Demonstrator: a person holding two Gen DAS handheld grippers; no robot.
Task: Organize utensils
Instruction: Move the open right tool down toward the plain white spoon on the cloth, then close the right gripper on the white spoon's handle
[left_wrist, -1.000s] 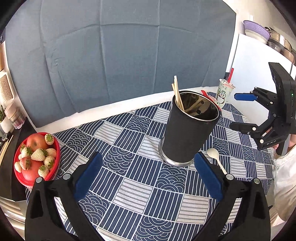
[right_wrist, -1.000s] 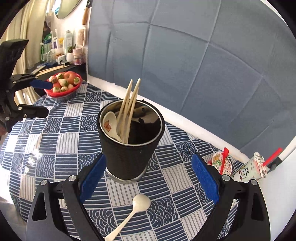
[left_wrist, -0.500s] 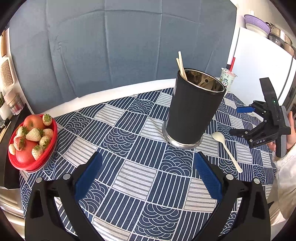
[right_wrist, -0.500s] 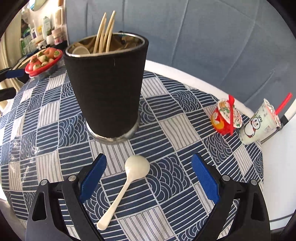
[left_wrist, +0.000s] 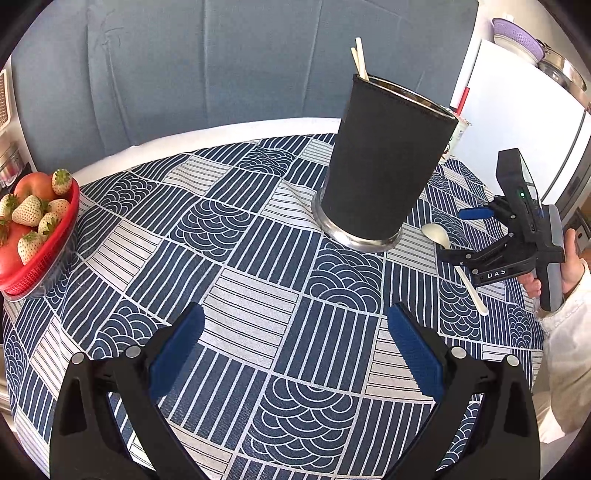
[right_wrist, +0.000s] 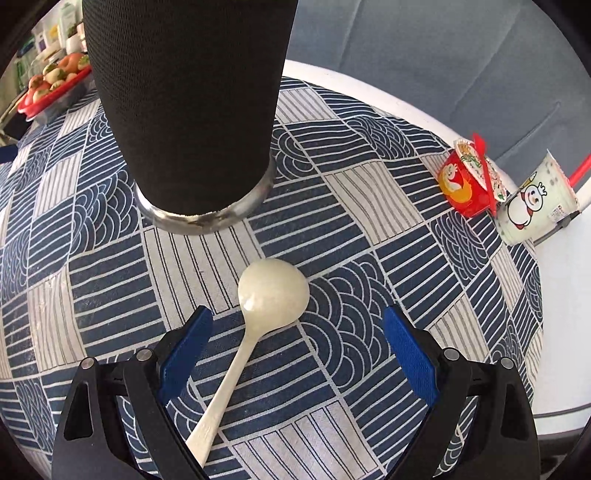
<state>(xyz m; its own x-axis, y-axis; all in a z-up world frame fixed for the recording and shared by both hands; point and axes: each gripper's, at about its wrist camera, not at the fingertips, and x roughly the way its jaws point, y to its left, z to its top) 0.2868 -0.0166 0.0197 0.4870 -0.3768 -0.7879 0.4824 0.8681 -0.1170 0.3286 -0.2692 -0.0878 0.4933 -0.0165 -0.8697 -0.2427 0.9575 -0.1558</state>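
A cream plastic spoon (right_wrist: 255, 321) lies flat on the blue patterned tablecloth (right_wrist: 351, 240), bowl toward the black utensil holder (right_wrist: 184, 103). My right gripper (right_wrist: 295, 347) is open and low over the spoon, its blue pads on either side of the handle without touching it. In the left wrist view the same spoon (left_wrist: 448, 254) lies right of the holder (left_wrist: 384, 162), which has chopsticks (left_wrist: 360, 62) sticking out, and the right gripper (left_wrist: 460, 234) is held by a hand. My left gripper (left_wrist: 295, 347) is open over bare cloth, nothing between its fingers.
A red basket of strawberries and apples (left_wrist: 33, 229) sits at the table's left edge. A red snack cup (right_wrist: 469, 184) and a pale drink cup with a red straw (right_wrist: 535, 203) stand at the far right edge. A white fridge (left_wrist: 517, 122) stands beyond.
The right gripper has dropped and moved closer, so the spoon's handle now lies between its fingers. The left gripper has pulled back and lowered a little; the holder looks farther off.
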